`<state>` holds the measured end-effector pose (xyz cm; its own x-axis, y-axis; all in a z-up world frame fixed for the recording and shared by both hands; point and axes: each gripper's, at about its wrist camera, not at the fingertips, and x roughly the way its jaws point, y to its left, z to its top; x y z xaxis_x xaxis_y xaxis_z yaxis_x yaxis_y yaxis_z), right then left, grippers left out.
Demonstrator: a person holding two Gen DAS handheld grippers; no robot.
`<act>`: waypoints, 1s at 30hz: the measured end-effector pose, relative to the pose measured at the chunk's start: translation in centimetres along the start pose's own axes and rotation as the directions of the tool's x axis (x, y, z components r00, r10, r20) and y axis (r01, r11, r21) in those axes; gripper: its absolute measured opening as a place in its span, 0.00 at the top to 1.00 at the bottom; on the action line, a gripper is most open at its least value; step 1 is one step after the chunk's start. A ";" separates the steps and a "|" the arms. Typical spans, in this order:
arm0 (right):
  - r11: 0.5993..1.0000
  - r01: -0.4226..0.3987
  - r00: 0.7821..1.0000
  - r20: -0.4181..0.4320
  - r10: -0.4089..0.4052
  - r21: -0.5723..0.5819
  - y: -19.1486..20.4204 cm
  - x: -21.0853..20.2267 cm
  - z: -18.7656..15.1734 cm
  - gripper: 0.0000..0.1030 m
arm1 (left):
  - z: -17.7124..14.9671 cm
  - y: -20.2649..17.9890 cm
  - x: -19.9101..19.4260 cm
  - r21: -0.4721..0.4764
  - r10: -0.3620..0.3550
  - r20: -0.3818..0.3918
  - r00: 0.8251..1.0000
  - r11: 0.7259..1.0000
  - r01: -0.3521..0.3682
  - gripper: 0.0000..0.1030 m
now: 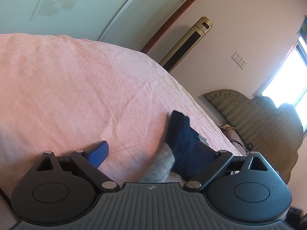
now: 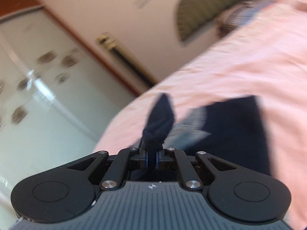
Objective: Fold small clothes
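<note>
Daylight pours in from a window (image 1: pixel 293 76) far right of the left tool (image 1: pixel 151 151), blown out to pure white glare. That view is sharp, with soft shadows on the pink bedspread (image 1: pixel 67 88) beside the dark sock (image 1: pixel 182 134). The right wrist view is heavily motion-blurred beyond its tool (image 2: pixel 151 158). Both frames bend strongly and darken at the corners.

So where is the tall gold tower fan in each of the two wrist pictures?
Left wrist view: the tower fan stands sharp at upper right of centre, against the wall beyond the pink bed cover.
Right wrist view: the tower fan is blurred, at upper left of centre.
Shared landmark: the brown door frame beside it.
</note>
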<state>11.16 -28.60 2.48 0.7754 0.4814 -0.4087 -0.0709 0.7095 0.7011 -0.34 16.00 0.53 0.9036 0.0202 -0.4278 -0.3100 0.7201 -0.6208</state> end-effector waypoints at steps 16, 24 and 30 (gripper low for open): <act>0.998 0.038 0.995 -0.089 -0.034 0.044 -3.0 2.7 1.5 0.87 | -0.4 -0.7 0.2 0.059 0.035 0.004 0.999 0.998 -0.036 0.06; 0.991 0.126 0.990 -0.063 -0.129 -0.044 -4.2 1.6 1.5 0.87 | -0.4 -2.0 -0.2 0.108 0.059 0.010 0.998 0.992 -0.059 0.05; 0.972 0.132 0.987 0.115 -0.111 -0.196 0.3 -2.5 1.4 0.44 | -1.1 -10.4 3.0 0.475 -0.008 -0.099 0.995 0.878 0.054 0.05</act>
<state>10.08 -30.32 4.50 0.8456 0.3372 -0.4138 -0.0896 0.8539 0.5127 5.28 7.78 4.99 0.8724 -0.0545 -0.4858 -0.0827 0.9630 -0.2566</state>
